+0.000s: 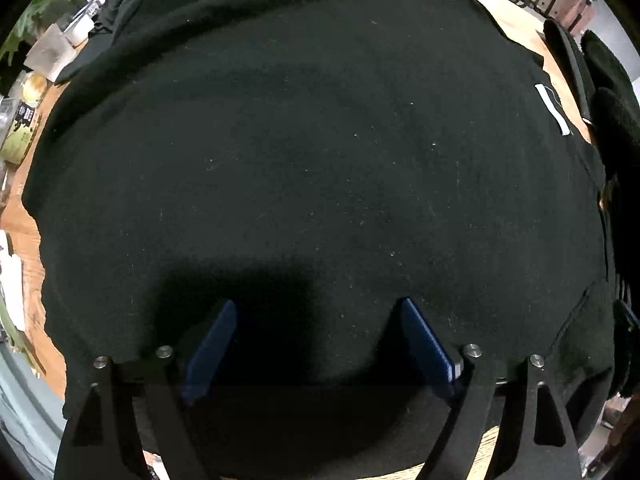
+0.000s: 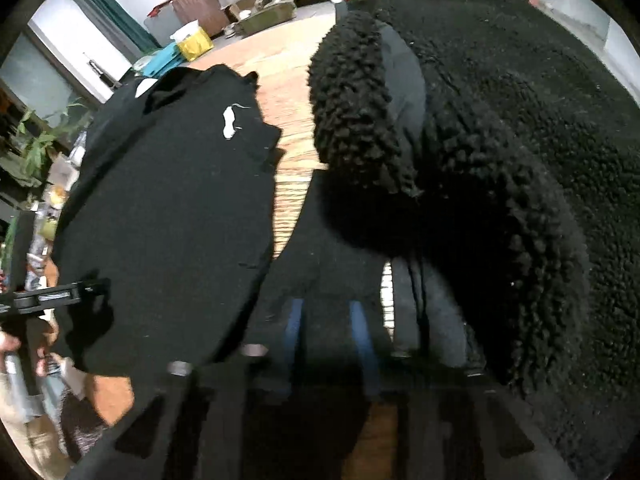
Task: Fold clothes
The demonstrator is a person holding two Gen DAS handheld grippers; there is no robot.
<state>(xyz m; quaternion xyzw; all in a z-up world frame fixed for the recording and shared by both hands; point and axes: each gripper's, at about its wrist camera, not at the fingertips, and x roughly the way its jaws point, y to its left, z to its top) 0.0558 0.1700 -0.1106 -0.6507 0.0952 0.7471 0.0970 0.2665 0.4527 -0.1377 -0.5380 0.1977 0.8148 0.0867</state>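
A black garment (image 1: 312, 152) lies spread flat on the wooden table (image 1: 516, 28) and fills most of the left wrist view; a white label (image 1: 554, 108) shows near its right edge. My left gripper (image 1: 320, 314) hovers over its near part, blue pads wide apart with nothing between them. In the right wrist view the same garment (image 2: 168, 208) with its white label (image 2: 229, 122) lies on the left, and a black fleece jacket (image 2: 512, 168) is heaped on the right. My right gripper (image 2: 326, 320) is blurred, its blue fingers close together with a fold of dark cloth (image 2: 324, 268) between them.
Bare wooden table (image 2: 288, 92) shows between the two garments. Boxes, packets and a plant (image 1: 28, 28) crowd the table's left side. The fleece (image 1: 608, 80) borders the garment's right edge. A yellow bag (image 2: 195, 42) and cartons stand at the far end.
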